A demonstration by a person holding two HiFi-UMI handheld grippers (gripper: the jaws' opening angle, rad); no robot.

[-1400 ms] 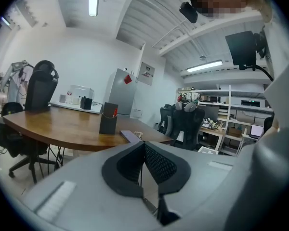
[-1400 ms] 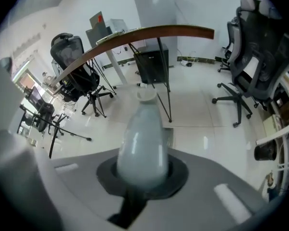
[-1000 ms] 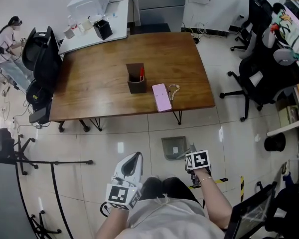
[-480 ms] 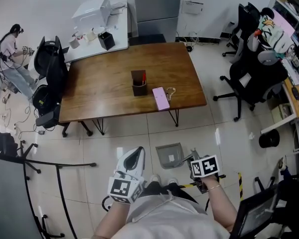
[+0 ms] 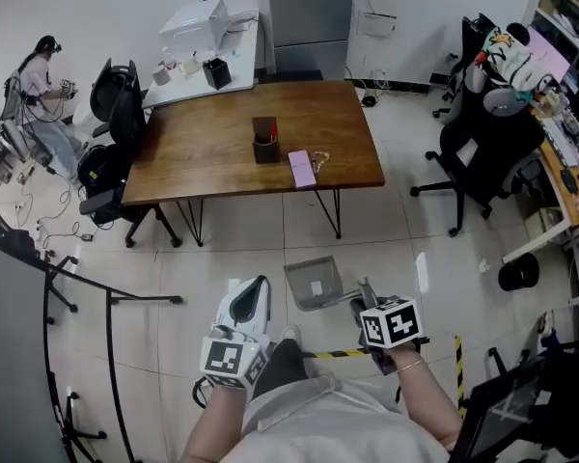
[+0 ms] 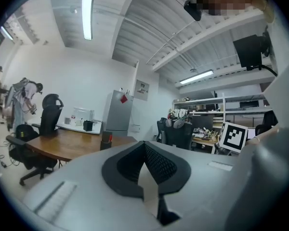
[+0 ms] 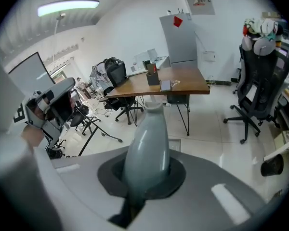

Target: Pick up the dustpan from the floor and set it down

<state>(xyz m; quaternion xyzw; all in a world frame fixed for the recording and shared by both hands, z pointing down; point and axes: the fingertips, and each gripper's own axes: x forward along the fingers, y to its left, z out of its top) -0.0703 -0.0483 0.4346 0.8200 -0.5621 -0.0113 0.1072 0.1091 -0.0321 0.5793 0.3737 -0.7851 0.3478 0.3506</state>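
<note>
The grey dustpan (image 5: 314, 283) hangs over the tiled floor in the head view, its pan tilted toward the table. Its handle runs back into my right gripper (image 5: 371, 306), which is shut on it. In the right gripper view the rounded grey handle (image 7: 149, 129) fills the space between the jaws of the right gripper (image 7: 144, 170) and points toward the table. My left gripper (image 5: 260, 289) is raised to the left of the dustpan, apart from it. In the left gripper view the left gripper (image 6: 145, 150) has its jaws together with nothing held.
A wooden table (image 5: 222, 152) stands ahead with a dark pen holder (image 5: 264, 141) and a pink flat item (image 5: 301, 168). Office chairs (image 5: 478, 133) are at the right, and another chair (image 5: 116, 114) at the left. Yellow-black tape (image 5: 338, 355) marks the floor near my feet. Black stands (image 5: 77, 297) are at left.
Both grippers have risen, and the dustpan has come up with the right gripper. The table and floor look farther away than before.
</note>
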